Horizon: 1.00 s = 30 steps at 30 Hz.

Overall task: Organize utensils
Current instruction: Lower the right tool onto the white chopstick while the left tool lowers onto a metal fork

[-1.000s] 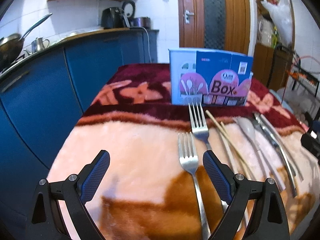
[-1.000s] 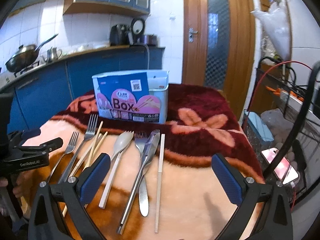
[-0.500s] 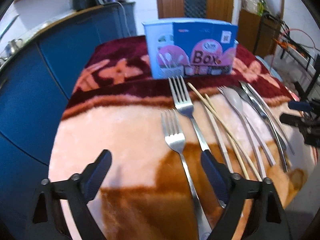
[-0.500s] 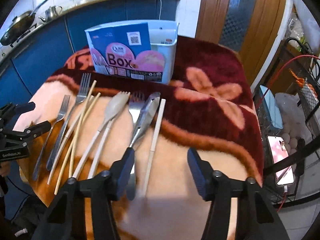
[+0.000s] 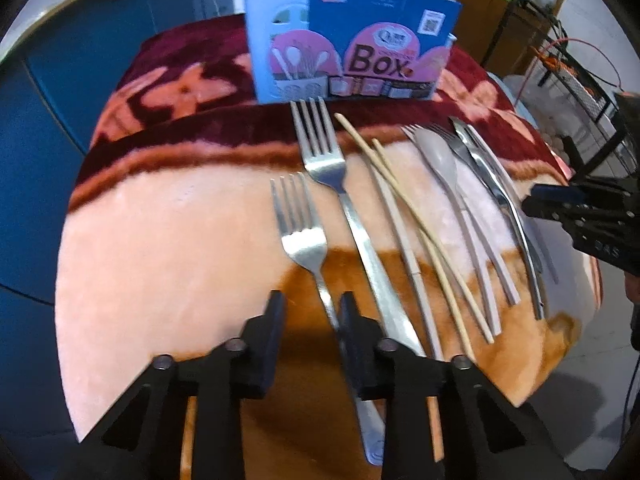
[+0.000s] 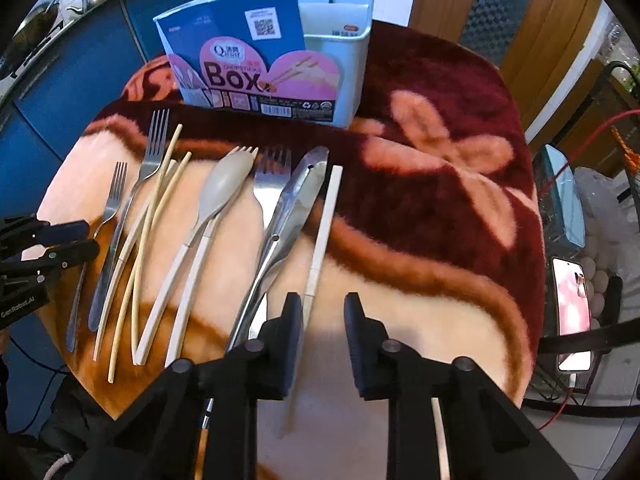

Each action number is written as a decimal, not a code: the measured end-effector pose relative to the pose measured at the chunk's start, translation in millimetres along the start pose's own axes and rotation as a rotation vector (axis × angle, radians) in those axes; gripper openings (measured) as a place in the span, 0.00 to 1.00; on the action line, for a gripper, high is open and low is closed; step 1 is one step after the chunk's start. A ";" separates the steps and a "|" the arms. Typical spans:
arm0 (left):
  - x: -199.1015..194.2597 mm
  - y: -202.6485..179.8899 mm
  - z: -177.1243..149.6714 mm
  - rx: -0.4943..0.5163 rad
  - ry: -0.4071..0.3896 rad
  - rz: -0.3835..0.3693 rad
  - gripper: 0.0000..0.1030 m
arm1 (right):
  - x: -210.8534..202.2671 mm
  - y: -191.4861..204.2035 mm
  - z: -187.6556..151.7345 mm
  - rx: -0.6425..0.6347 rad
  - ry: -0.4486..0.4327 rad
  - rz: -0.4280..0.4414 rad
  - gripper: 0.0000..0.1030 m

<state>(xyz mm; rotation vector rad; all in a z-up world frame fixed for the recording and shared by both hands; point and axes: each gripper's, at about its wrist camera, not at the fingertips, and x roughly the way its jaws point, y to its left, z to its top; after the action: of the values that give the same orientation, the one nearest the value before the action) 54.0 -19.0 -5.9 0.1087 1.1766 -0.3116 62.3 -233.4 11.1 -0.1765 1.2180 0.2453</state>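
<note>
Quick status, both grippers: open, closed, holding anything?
Left gripper: open, empty, jaws straddling the small fork handle.
Right gripper: open, empty, white chopstick between jaws.

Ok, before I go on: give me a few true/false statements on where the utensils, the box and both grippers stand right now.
1. The left gripper has its fingers either side of the small fork handle. True.
2. The utensil box lies tipped on its side. False: it stands upright at the far end of the blanket.
3. The right gripper holds a spoon. False: it holds nothing; the white chopstick lies at its left finger.
4. The beige spork lies flat on the blanket. True.
</note>
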 end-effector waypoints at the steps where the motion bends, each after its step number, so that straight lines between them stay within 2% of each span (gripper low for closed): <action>1: -0.3 -0.8 0.3 0.000 0.010 -0.012 0.16 | 1.0 0.9 1.4 -0.006 0.005 -0.006 0.24; 3: 1.2 -4.3 0.2 0.003 0.027 -0.029 0.13 | 2.6 2.6 5.4 -0.017 0.017 -0.015 0.24; 8: 7.0 -5.3 5.9 -0.013 0.044 -0.012 0.13 | 12.7 3.2 12.9 -0.014 0.044 -0.013 0.20; 10: 9.6 -6.4 10.8 -0.014 0.059 -0.012 0.13 | 13.2 2.3 14.8 -0.007 0.047 0.003 0.09; 13: 10.0 -5.6 14.4 -0.018 0.065 -0.017 0.12 | 10.6 -0.5 13.2 0.007 0.058 0.027 0.08; 14: 9.2 -4.8 13.3 -0.018 0.059 -0.014 0.08 | 9.1 -1.8 11.0 0.016 0.067 0.044 0.08; 18: 5.3 -3.1 7.5 -0.021 0.034 0.011 0.08 | 7.8 -1.7 2.5 0.019 0.092 0.046 0.08; 21: 8.1 -2.7 9.8 -0.022 0.049 0.005 0.08 | 10.6 -1.8 3.0 0.016 0.110 0.042 0.08; 30: 13.6 -3.4 20.1 -0.006 0.083 -0.002 0.09 | 21.6 7.1 31.1 -0.026 0.153 0.022 0.21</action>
<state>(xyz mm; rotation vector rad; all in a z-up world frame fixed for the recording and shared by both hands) 75.5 -29.6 -10.4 0.1161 1.2595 -0.3081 95.4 -216.3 1.3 -0.2077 1.3699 0.2713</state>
